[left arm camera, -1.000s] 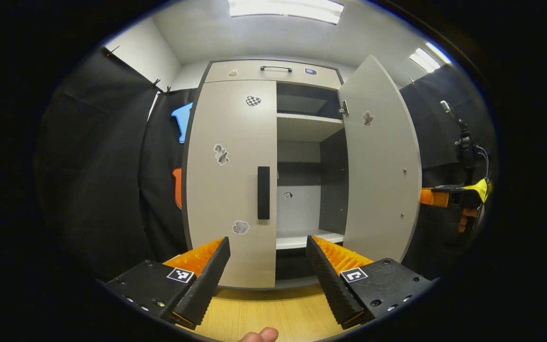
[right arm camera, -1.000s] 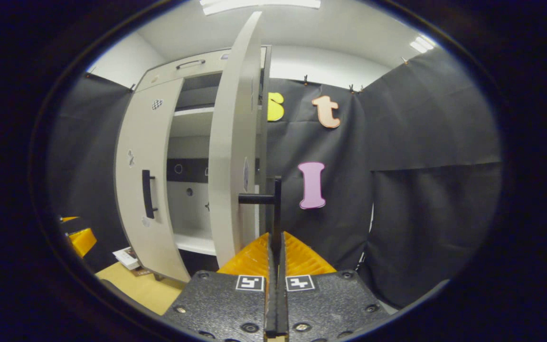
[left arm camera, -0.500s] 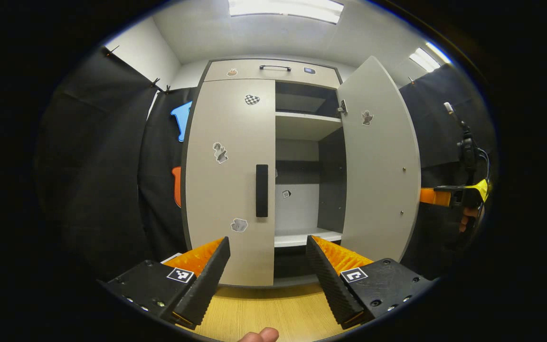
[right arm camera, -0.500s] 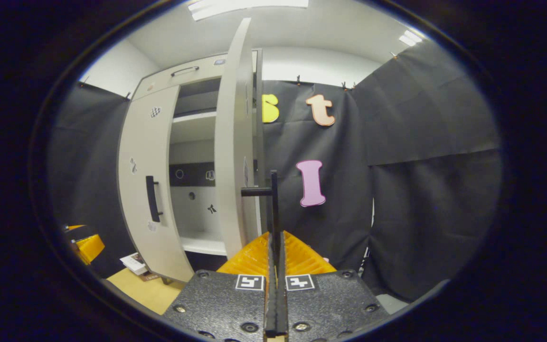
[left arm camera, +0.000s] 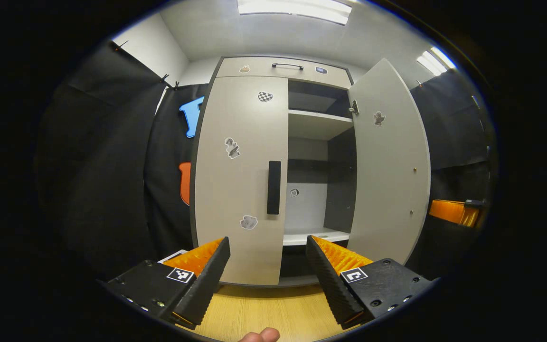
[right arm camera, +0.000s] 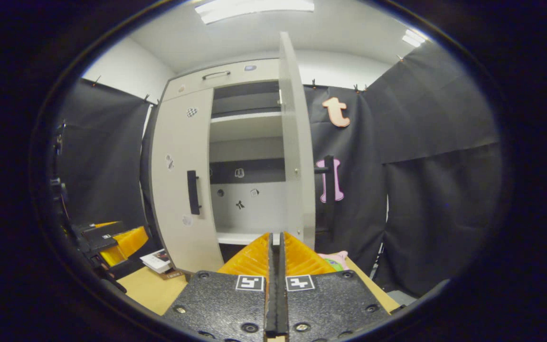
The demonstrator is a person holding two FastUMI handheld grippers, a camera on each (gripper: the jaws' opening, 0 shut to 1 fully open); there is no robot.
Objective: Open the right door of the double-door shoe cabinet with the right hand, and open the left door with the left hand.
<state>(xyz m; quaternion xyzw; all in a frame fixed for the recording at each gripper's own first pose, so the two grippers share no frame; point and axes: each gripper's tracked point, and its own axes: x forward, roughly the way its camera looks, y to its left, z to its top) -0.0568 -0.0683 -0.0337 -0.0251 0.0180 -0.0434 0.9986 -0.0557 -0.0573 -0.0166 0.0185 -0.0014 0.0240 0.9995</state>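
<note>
- Standing at the far end of the booth, the shoe cabinet [left arm camera: 273, 166] rests on a light wooden floor [left arm camera: 264, 313], between black cloth walls [left arm camera: 107, 166] and under white ceiling lights [left arm camera: 292, 7].
- Its right door [left arm camera: 390, 161] is swung open, showing pale shelves [left arm camera: 318, 124] and a dark band across the back.
- Its left door [left arm camera: 240, 175] is shut, its black handle [left arm camera: 274, 187] by the inner edge.
- Left hand-held gripper [left arm camera: 268, 247]: jaws spread wide, empty, near the floor, in front of the left door and apart from it.
- Right hand-held gripper [right arm camera: 276, 244]: orange fingers closed together on nothing, apart from the right door's handle [right arm camera: 329, 190].
- Small booklets [right arm camera: 158, 260] lie on the floor near the cabinet's left foot.
</note>
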